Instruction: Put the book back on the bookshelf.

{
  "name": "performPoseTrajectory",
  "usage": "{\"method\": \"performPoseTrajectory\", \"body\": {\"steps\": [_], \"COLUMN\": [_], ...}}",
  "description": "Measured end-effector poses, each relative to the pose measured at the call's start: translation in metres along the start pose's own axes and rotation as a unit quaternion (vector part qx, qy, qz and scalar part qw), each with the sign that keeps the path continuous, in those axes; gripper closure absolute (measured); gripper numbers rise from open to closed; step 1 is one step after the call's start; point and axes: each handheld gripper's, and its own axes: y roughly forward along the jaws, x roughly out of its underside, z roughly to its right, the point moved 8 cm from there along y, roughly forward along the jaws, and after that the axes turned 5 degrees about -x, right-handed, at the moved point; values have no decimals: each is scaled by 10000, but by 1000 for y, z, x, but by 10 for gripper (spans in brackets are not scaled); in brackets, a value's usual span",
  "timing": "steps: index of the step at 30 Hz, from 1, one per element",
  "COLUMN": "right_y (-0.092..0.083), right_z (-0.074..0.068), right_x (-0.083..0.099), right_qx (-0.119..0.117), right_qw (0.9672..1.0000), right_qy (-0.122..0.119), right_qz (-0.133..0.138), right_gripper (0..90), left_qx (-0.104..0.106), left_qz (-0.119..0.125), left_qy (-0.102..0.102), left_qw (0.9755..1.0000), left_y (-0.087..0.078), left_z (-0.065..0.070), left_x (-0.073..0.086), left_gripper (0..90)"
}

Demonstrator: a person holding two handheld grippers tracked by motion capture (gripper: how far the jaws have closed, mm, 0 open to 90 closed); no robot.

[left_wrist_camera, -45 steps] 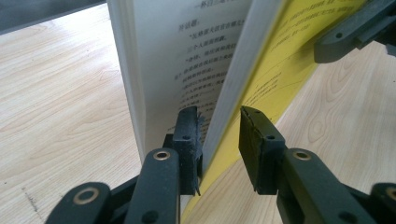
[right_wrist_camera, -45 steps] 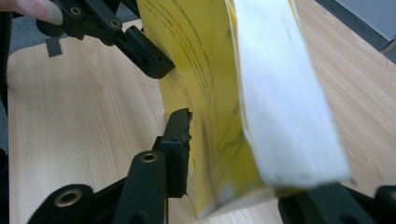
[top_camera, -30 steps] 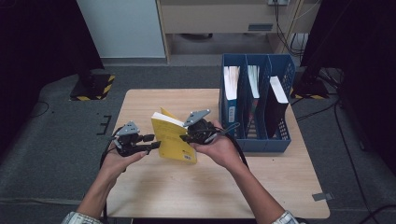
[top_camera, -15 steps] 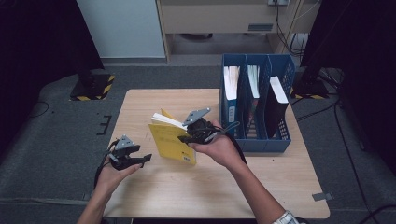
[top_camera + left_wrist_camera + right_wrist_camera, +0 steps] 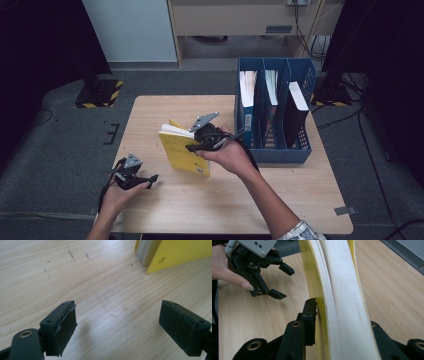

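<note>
Upright on the wooden surface (image 5: 165, 107), a yellow book (image 5: 184, 152) is clenched by the right hand-held gripper (image 5: 196, 145); the left hand-held gripper (image 5: 150, 179), its jaws just opened with nothing between them, sits well apart, blue file rack (image 5: 274, 150) beside

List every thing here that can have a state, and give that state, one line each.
Yellow book: upright on the table, clamped by the right gripper, pages slightly fanned.
Right gripper: shut on the book.
Left gripper: open, nothing between the jaws, which have just been opening.
Blue file rack: upright, a book or folder in each of three slots.
</note>
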Motion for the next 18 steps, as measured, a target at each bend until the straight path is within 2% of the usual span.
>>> {"method": "performPoseTrajectory", "body": {"steps": [4,7,8,9,10,11,13,17,18], "right_y": [0,0,0,0,0,0,-1,-2,-4], "right_z": [0,1,3,3,6,6,11,14,15], "right_x": [0,-1,-1,-1,-1,-1,-2,-3,-3], "right_qx": [-22,-41,-8,-8,-8,-8,-100,-171,-255], "right_qw": [10000,9999,9997,9997,9992,9992,9982,9974,9963], "right_qy": [24,100,229,229,403,403,573,681,801], "right_qz": [-11,-26,-17,-17,37,37,133,174,176], "right_gripper": [732,745,748,748,750,750,752,752,753], "left_qx": [37,18,12,12,-7,-7,-4,-10,-9], "left_qz": [22,-52,-105,-105,-134,-134,-151,-190,-237], "left_qy": [23,59,69,69,59,59,68,64,75], "left_qw": [10000,10000,9999,9999,9999,9999,9999,9998,9997], "left_y": [0,1,2,2,2,2,2,3,4], "left_z": [0,-1,-2,-2,-2,-2,-2,-3,-3], "left_x": [0,3,5,5,6,6,6,8,9], "left_gripper": [105,95,95,95,95,95,95,95,95]}}
